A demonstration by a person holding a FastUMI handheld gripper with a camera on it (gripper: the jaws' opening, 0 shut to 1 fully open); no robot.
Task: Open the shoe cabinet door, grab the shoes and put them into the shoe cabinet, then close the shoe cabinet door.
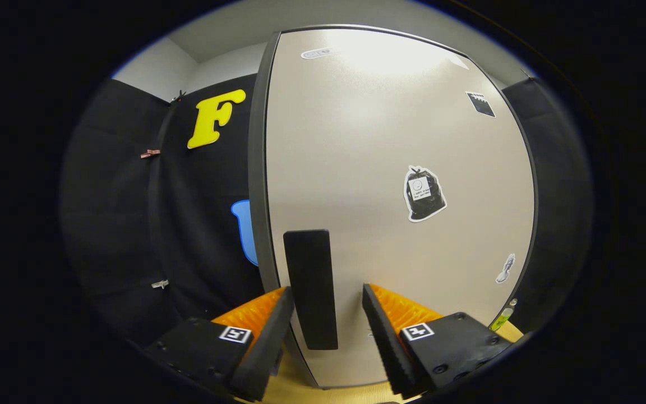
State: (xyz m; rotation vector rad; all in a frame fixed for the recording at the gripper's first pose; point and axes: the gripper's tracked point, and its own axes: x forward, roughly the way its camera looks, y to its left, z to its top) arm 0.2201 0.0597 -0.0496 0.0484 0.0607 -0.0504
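The gripper (327, 306) is open wide. Its two fingers sit one on each side of the dark door handle (310, 289), and there is a gap on both sides. They are not pressing on it, so the gripper holds nothing yet.

The handle is a tall flat bar. It stands upright near the left edge of the shoe cabinet door (379, 140). The door is pale and smooth, and it looks shut. It rises from the fingers toward 12 o'clock.

What could go wrong? The handle sits closer to the left finger than the right one. If the fingers close now, one may touch first and push the handle sideways, or slip off its smooth face. If the pull is not straight, the fingers could slide off and the door would stay shut. The fingers could also bump the door.

There are stickers on the door. At about 2 o'clock from the handle is a sticker of a black bag (424, 193) with a small white tag; its writing is too small to read. Far up at 12 o'clock is a pale oval sticker (317, 53), also too blurry. A small dark sticker (480, 104) sits at 1 o'clock. The fingers carry little square marker tags (235, 334).

No shoes can be seen here.
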